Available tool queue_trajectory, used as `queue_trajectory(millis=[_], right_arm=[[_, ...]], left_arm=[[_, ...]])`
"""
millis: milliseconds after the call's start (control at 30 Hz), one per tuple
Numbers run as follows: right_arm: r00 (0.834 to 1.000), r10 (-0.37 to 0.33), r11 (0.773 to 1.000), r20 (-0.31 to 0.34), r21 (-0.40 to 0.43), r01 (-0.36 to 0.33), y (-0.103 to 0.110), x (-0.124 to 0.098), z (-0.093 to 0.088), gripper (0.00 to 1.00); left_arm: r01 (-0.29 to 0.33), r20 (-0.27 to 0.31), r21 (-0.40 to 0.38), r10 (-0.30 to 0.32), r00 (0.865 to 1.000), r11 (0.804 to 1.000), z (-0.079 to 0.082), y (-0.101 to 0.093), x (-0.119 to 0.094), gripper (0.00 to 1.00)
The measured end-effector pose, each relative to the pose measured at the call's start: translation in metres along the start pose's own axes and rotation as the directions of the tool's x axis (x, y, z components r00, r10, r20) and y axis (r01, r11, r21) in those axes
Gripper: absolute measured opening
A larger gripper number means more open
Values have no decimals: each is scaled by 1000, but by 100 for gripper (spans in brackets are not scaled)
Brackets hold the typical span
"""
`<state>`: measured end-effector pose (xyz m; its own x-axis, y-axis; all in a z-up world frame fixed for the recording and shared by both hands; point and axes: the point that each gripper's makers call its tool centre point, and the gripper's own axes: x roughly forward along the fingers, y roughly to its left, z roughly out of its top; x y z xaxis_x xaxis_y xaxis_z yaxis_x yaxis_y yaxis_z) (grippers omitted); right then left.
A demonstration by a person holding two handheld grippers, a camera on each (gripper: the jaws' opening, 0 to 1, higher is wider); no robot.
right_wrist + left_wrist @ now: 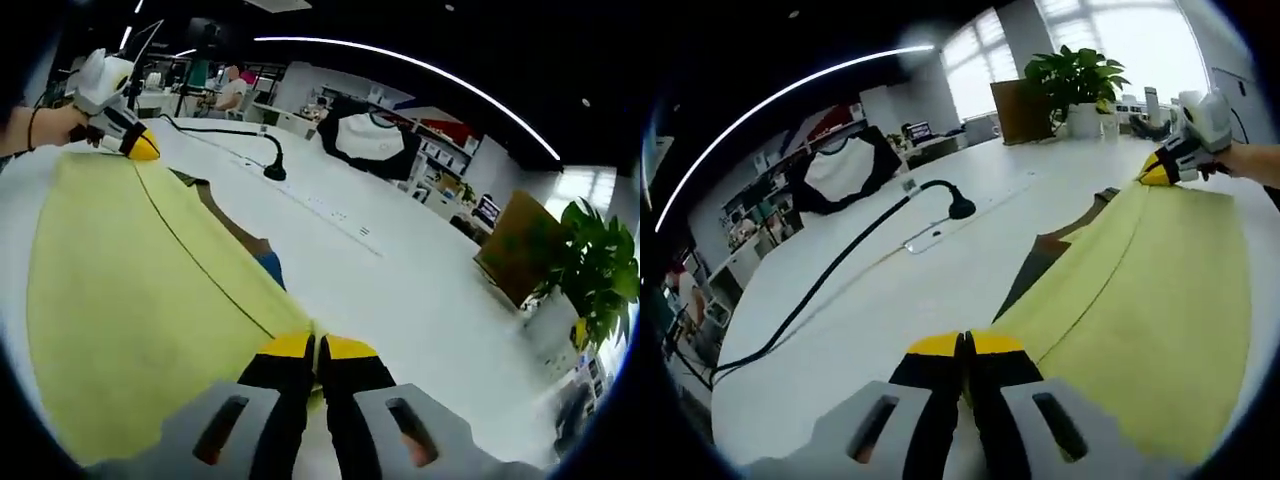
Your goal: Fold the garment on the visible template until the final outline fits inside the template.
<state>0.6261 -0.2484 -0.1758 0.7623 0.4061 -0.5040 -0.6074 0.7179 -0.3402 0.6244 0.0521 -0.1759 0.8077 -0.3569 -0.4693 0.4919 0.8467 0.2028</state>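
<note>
A yellow garment (1140, 300) is stretched taut between my two grippers over the white table (890, 300). My left gripper (965, 345) is shut on one corner of it at the bottom of the left gripper view. My right gripper (1160, 172), held by a hand, pinches the far corner. In the right gripper view, the right gripper (317, 345) is shut on the yellow garment (130, 290), and the left gripper (140, 148) grips the far corner. A dark layer (1040, 262) with brown and blue patches (262, 258) peeks from under the garment's edge; whether it is the template I cannot tell.
A black cable ending in a small black stand (960, 208) runs across the table beside a flat power strip (930, 238). A potted plant (1075, 75) and a brown box stand at the far edge. A black-and-white garment (370, 135) hangs beyond the table.
</note>
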Motion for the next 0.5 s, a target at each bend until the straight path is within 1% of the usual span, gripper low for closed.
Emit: queue_trajectory(millis=[33, 67, 100, 133, 167, 200, 233, 267, 300, 333, 367, 400, 433, 467, 500], right_arm=[[1000, -10, 1000, -1, -19, 10, -2, 0, 0, 5], [1000, -23, 999, -1, -41, 23, -5, 0, 1, 8], [999, -42, 997, 4, -61, 42, -9, -1, 2, 13], [999, -42, 997, 19, -58, 43, -12, -3, 4, 21], [998, -37, 998, 49, -48, 40, -14, -5, 8, 26], [995, -31, 999, 94, -21, 33, -16, -9, 15, 30], [992, -25, 999, 124, -22, 28, -18, -13, 19, 34], [990, -22, 999, 142, -28, 27, -20, -16, 22, 36], [986, -17, 999, 163, -48, 25, -22, -21, 24, 39], [982, 13, 997, 191, -77, 2, -20, -26, 29, 42], [978, 30, 995, 208, -98, -10, -19, -30, 33, 42], [975, 50, 991, 215, -130, -22, -18, -34, 34, 43], [976, 78, 988, 204, -150, -47, -16, -34, 33, 43], [979, 98, 984, 178, -168, -68, -14, -34, 28, 44], [984, 98, 980, 150, -184, -70, -14, -33, 23, 46]], left_arm=[[12, 11, 35, -12, 1000, 999, 3, -1, 0, 2], [3, 6, 112, -4, 1000, 994, 5, 1, -2, 4], [-16, 17, 153, 14, 1000, 988, 8, 3, -3, 6], [-10, 17, 187, 7, 1000, 982, 10, 2, -4, 9], [-1, 18, 201, -3, 1000, 980, 11, 0, -5, 14], [3, 41, 214, -12, 999, 977, 16, 0, -8, 18], [18, 56, 227, -32, 998, 974, 20, -2, -11, 21], [39, 66, 236, -56, 996, 971, 24, -4, -13, 22], [68, 82, 258, -92, 992, 964, 29, -8, -18, 22], [93, 90, 304, -125, 988, 948, 34, -10, -23, 22], [99, 83, 337, -135, 987, 936, 36, -10, -27, 23], [113, 73, 380, -151, 986, 918, 37, -10, -30, 24], [128, 69, 398, -168, 983, 908, 38, -11, -33, 25], [137, 67, 410, -180, 981, 902, 38, -11, -35, 26], [157, 63, 423, -202, 977, 892, 37, -13, -36, 27]])
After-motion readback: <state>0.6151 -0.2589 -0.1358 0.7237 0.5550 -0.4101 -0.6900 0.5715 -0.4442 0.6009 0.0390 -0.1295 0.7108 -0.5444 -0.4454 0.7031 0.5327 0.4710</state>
